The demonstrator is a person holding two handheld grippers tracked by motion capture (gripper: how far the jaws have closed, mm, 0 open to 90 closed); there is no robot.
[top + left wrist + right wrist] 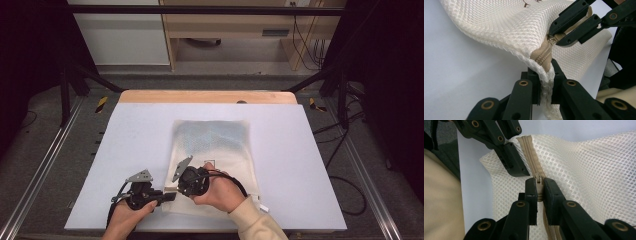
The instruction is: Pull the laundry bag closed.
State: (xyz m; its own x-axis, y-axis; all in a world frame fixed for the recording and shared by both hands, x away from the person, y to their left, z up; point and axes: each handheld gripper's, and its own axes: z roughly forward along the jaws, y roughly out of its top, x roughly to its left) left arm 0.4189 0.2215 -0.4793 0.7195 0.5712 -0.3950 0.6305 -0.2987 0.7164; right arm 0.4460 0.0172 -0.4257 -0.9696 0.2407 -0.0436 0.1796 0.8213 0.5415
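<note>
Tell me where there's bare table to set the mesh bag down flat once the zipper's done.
The table is bare left of the mesh bag, and to its right out to the edge. A narrower strip runs behind it. The near edge is crowded: left gripper pinches the bag's corner, right gripper the zipper pull.

Mesh bag (212,160) on table (125,150); something, perhaps garment, inside far half.

One mesh laundry bag (212,165) lies on one table (125,150). The bag has one beige zipper (531,152) with one slider (539,182). Two grippers, left gripper (167,196) and right gripper (181,184), are held in two hands.
</note>
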